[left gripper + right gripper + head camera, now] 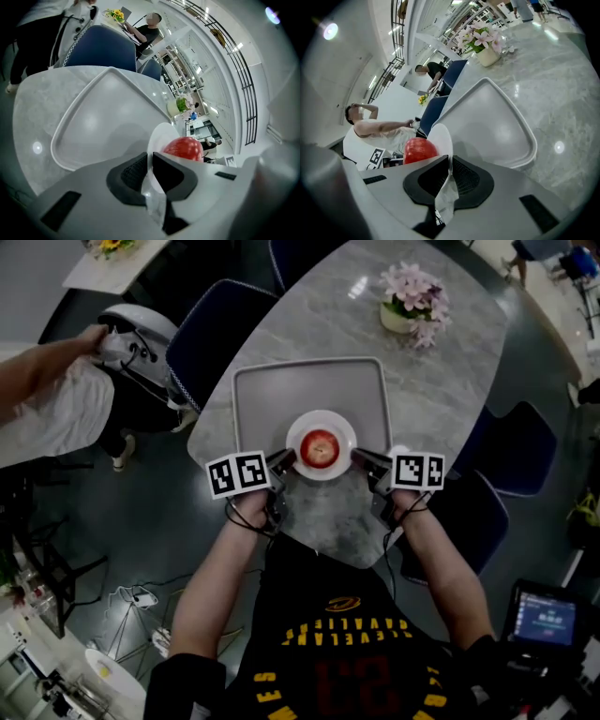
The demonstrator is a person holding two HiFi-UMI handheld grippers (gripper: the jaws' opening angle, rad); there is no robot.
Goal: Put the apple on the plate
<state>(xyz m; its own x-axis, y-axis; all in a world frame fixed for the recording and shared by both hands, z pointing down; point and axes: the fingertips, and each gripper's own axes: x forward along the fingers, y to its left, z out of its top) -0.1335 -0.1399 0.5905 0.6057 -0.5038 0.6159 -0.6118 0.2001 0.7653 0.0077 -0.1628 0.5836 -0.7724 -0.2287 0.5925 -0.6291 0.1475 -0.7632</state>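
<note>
A red apple lies on a small white plate held in the air over the near edge of a grey tray. My left gripper is shut on the plate's left rim; the apple shows just past its jaws. At the opposite side my right gripper is shut on the right rim, with the apple behind it. Both grippers carry the plate between them.
The tray rests on a grey marble table with a pot of pink flowers at its far end. Blue chairs stand around the table. A person in white stands to the left.
</note>
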